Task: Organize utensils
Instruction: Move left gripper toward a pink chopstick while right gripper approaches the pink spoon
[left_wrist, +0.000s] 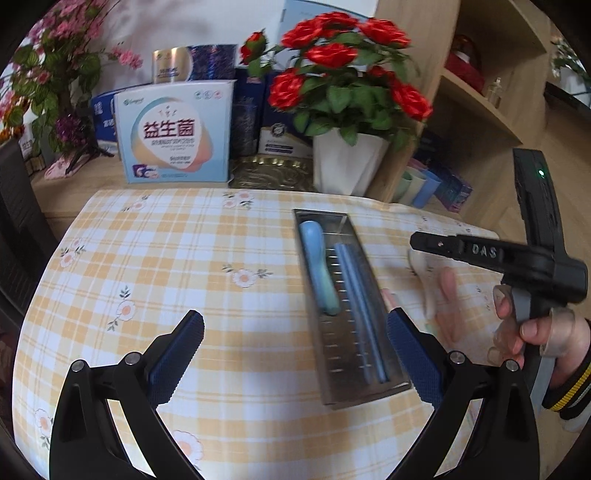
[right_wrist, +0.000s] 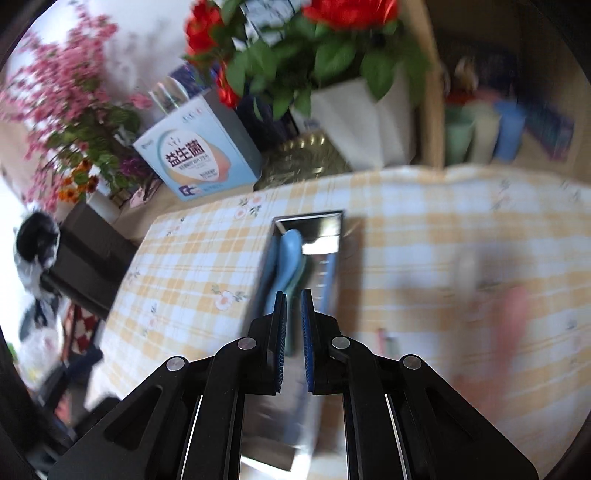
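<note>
Right of centre frame, a steel tray (left_wrist: 364, 354) holds a blue spoon (left_wrist: 320, 267); left gripper (left_wrist: 295, 354) jaws wide; right gripper (right_wrist: 293, 343) jaws narrow, holding nothing.

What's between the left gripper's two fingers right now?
In the left wrist view, only bare checked tablecloth lies between the left gripper's fingers; the metal tray sits just inside its right finger.

pink object (right_wrist: 511, 332) right of tray (right_wrist: 332, 236) blurred; cups (right_wrist: 484, 129) smeared

Shiny brushed-metal tray (left_wrist: 364, 373) on soft checked cloth tablecloth (left_wrist: 184, 258); inside tray, smooth matt plastic blue spoon (left_wrist: 317, 266). Beyond tray, glossy cardboard box (left_wrist: 173, 133), pale wooden shelf (left_wrist: 480, 103).
</note>
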